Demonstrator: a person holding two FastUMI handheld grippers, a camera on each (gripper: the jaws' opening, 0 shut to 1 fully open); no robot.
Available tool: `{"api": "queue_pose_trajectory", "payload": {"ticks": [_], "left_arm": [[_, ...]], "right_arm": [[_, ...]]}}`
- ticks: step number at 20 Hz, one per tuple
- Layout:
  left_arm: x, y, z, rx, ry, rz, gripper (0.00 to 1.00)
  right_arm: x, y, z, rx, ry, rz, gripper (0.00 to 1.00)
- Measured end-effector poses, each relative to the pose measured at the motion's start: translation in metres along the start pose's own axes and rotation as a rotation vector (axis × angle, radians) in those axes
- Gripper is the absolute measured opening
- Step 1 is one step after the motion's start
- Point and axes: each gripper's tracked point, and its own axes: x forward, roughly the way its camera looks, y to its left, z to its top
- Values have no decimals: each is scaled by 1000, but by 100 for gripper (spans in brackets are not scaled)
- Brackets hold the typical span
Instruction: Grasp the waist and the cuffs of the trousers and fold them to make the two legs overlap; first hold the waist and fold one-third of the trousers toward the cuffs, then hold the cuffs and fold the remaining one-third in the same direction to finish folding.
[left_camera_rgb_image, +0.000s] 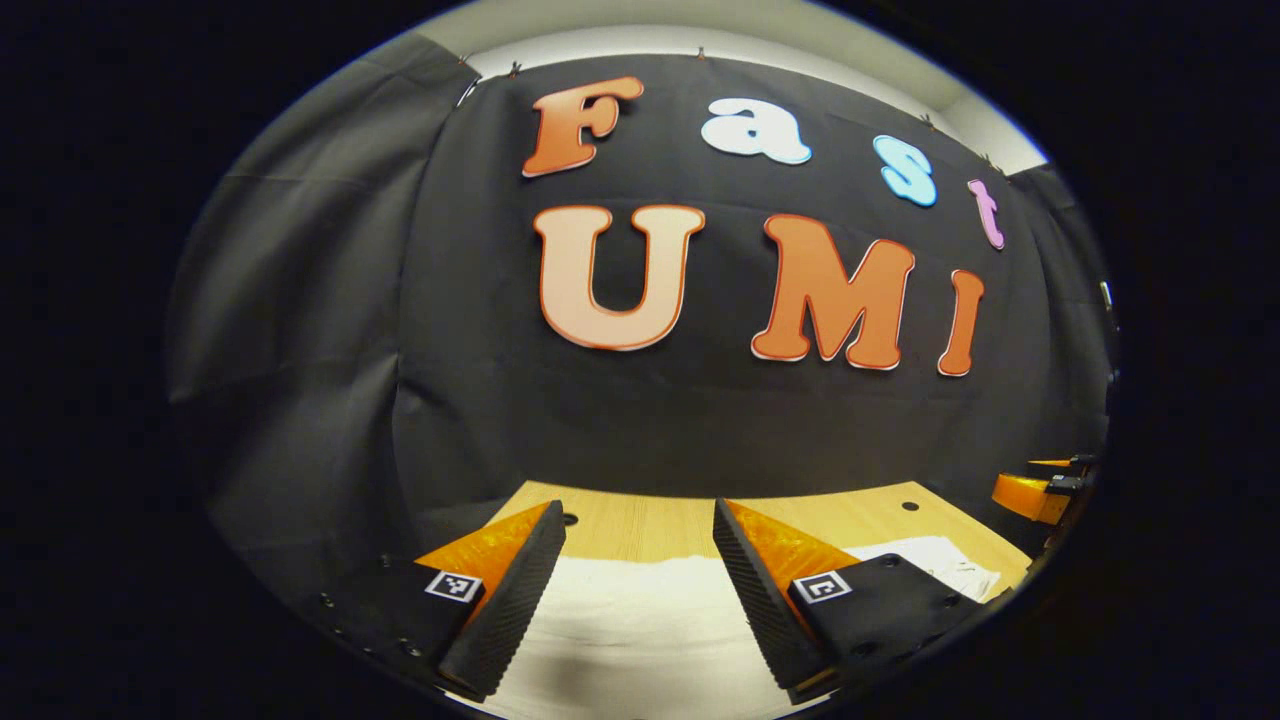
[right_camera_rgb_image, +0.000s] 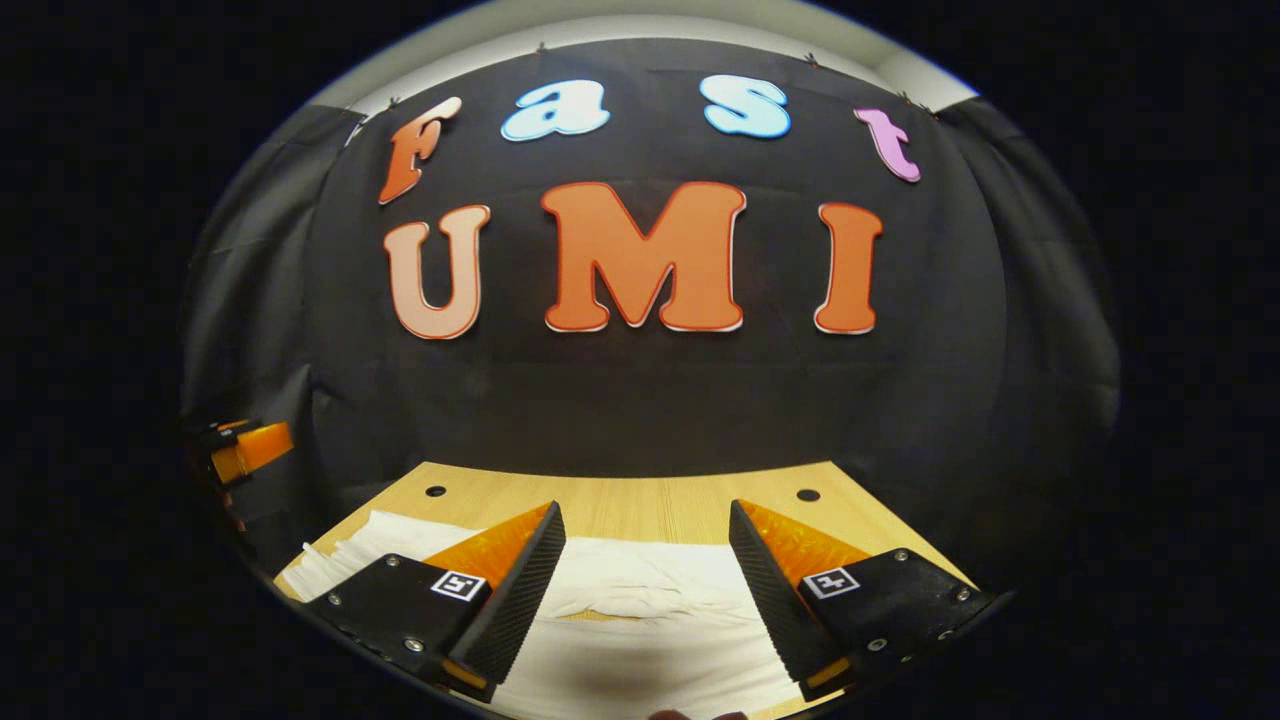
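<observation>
White trousers (left_camera_rgb_image: 625, 620) lie flat on the wooden table (left_camera_rgb_image: 650, 520). My left gripper (left_camera_rgb_image: 637, 520) hovers open above them, its two fingers spread wide with bare cloth between. In the right gripper view the same white trousers (right_camera_rgb_image: 640, 610) show a rumpled fold line, and my right gripper (right_camera_rgb_image: 645, 520) is open over them too, holding nothing. At the right edge of the left gripper view I see part of the right gripper (left_camera_rgb_image: 1040, 490). The left gripper (right_camera_rgb_image: 240, 448) appears at the left edge of the right gripper view.
The table's far edge (right_camera_rgb_image: 620, 475) meets the black cloth wall close behind. Two small dark holes (right_camera_rgb_image: 435, 491) (right_camera_rgb_image: 808, 495) mark the tabletop near its back corners. Bare wood lies between the trousers and the wall.
</observation>
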Motion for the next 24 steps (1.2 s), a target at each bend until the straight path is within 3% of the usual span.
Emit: {"api": "queue_pose_trajectory", "payload": {"ticks": [5,9,10,11,15,18,23,24], "left_arm": [[-3,39,-63,-140,195,45,97],[-7,80,-127,-310,385,136,95],[-11,92,-142,-340,431,160,99],[-16,102,-155,-366,471,177,95],[-30,134,-201,-454,586,248,99],[-46,146,-234,-569,684,247,100],[-74,173,-276,-653,763,304,100],[-79,178,-281,-680,771,312,93]], "right_arm": [[8,-25,-42,43,158,-53,100],[13,-46,-76,101,283,-104,99],[13,-53,-83,113,310,-117,99],[12,-57,-92,128,338,-130,99],[5,-70,-127,184,469,-181,99],[2,-70,-145,231,522,-189,98],[-13,-73,-180,296,644,-205,98],[-14,-72,-183,319,655,-209,98]]}}
